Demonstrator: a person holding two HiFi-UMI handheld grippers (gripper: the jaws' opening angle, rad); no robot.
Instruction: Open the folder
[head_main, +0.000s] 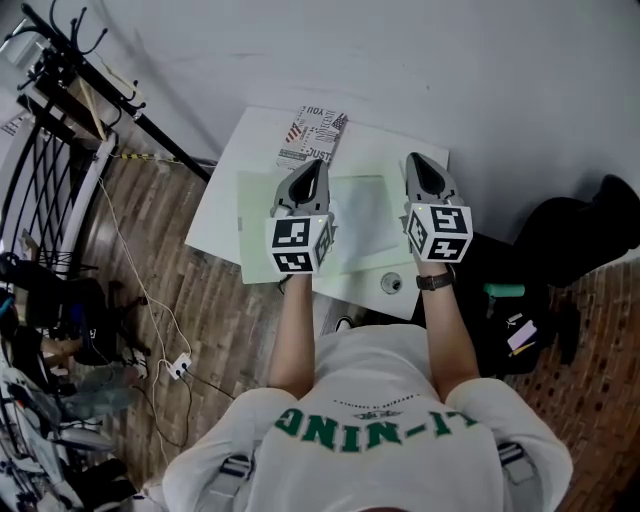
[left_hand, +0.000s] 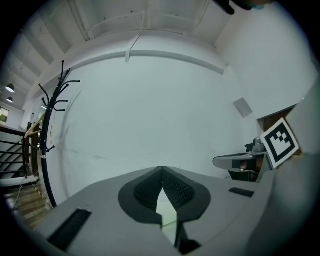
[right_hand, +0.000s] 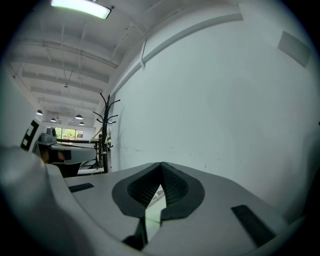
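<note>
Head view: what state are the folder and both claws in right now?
Pale green plastic folder: flat on the white table, apparently closed.
Left claw: shut, empty, above the folder.
Right claw: shut, empty, above the table.

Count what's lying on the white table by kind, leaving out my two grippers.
Pale green flat plastic folder: 1
Printed paper booklet: 1
Small round grey object: 1
Total: 3
</note>
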